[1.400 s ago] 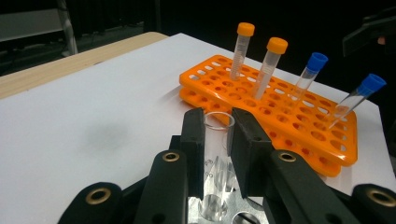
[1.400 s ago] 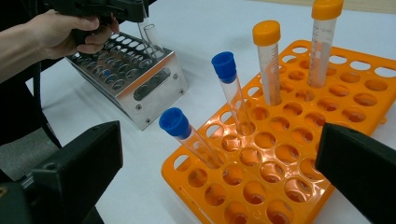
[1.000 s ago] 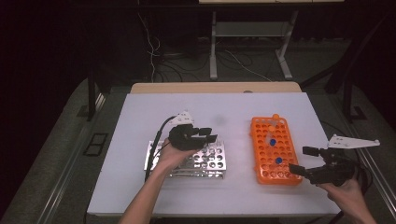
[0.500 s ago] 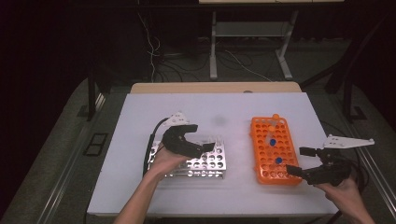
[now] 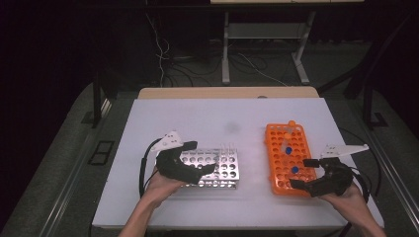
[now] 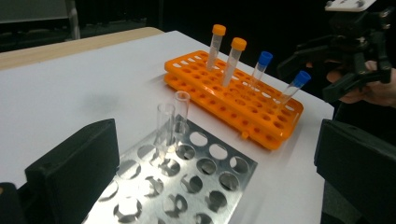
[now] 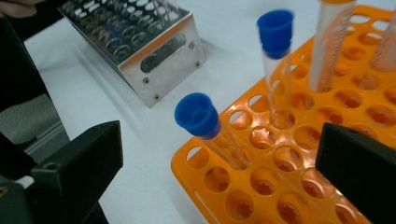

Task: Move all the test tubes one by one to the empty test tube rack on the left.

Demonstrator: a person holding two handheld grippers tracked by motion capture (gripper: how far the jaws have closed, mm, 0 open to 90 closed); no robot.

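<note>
Left black two-jaw gripper (image 5: pixel 197 159): jaws just opened, standing wide, nothing between them. Right black two-jaw gripper (image 5: pixel 302 173): jaws wide apart, empty, pointing leftward. Both forearms enter from below.

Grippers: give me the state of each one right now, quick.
Left gripper: open, holding nothing, above the silver metal tube rack.
Right gripper: open, holding nothing, at the orange plastic tube rack.
</note>
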